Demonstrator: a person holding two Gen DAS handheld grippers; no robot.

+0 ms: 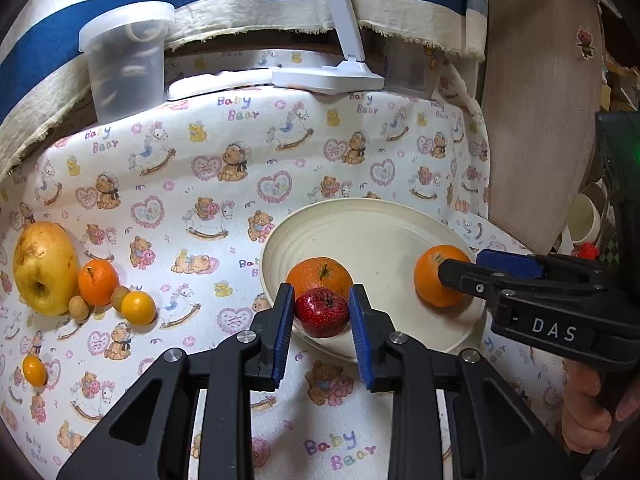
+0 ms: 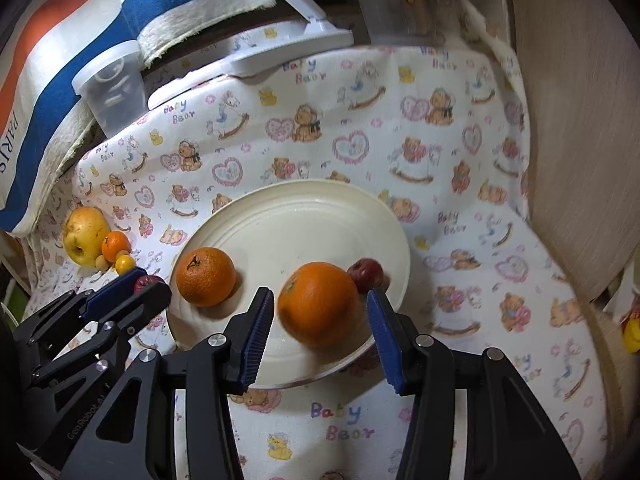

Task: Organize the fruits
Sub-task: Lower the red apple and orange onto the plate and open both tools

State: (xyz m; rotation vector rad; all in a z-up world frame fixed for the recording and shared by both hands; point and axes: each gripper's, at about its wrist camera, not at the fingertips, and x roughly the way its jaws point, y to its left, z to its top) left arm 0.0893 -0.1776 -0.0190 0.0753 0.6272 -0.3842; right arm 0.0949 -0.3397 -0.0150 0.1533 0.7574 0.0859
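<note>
A cream plate [image 1: 372, 216] [image 2: 300, 208] lies on the bear-print cloth. My left gripper [image 1: 322, 312] has its blue pads close on both sides of a small red fruit [image 1: 321, 312] at the plate's near rim; an orange [image 1: 319, 274] [image 2: 206, 276] lies just behind it. My right gripper [image 2: 320, 320] [image 1: 460, 272] is open around a second orange [image 2: 318, 306] [image 1: 438, 280] on the plate, with gaps on both sides. Another small red fruit [image 2: 366, 274] lies behind that orange. A yellow apple [image 1: 44, 268], a small orange [image 1: 98, 282] and small yellow fruits [image 1: 138, 308] lie at the left.
A clear plastic tub [image 1: 126, 60] and a white lamp base [image 1: 328, 80] stand at the back edge. A striped cloth hangs behind. A wooden board [image 1: 540, 100] stands at the right. One small yellow fruit [image 1: 34, 370] lies alone at the near left.
</note>
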